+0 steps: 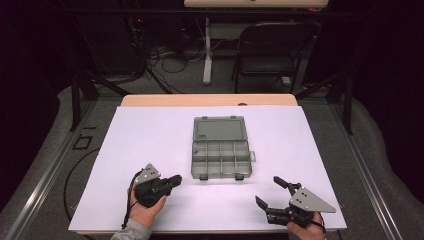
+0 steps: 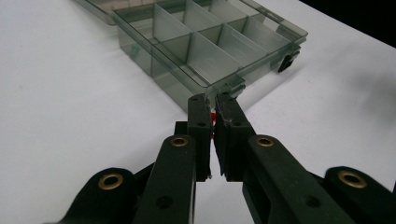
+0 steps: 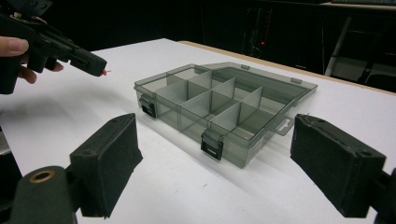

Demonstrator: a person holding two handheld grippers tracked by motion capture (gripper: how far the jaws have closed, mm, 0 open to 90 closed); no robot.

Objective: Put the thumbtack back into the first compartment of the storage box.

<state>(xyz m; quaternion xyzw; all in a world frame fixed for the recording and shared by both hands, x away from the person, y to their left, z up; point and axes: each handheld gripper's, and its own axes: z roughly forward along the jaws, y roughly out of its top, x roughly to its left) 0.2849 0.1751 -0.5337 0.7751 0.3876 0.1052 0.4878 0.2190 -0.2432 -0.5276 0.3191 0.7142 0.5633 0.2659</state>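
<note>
The compartment box (image 1: 220,147) is smoky translucent grey with black latches (image 3: 212,144) along its six o'clock edge. A white sheet (image 1: 150,135) covers the counter, whose bare light-wood strip (image 1: 207,100) shows at twelve o'clock. The left tongs (image 2: 212,105) are matte black with brass-coloured rivets, pinching a small red thing (image 2: 213,117). The right tongs (image 1: 268,192) are black, topped by a grey plate (image 1: 310,199).
</note>
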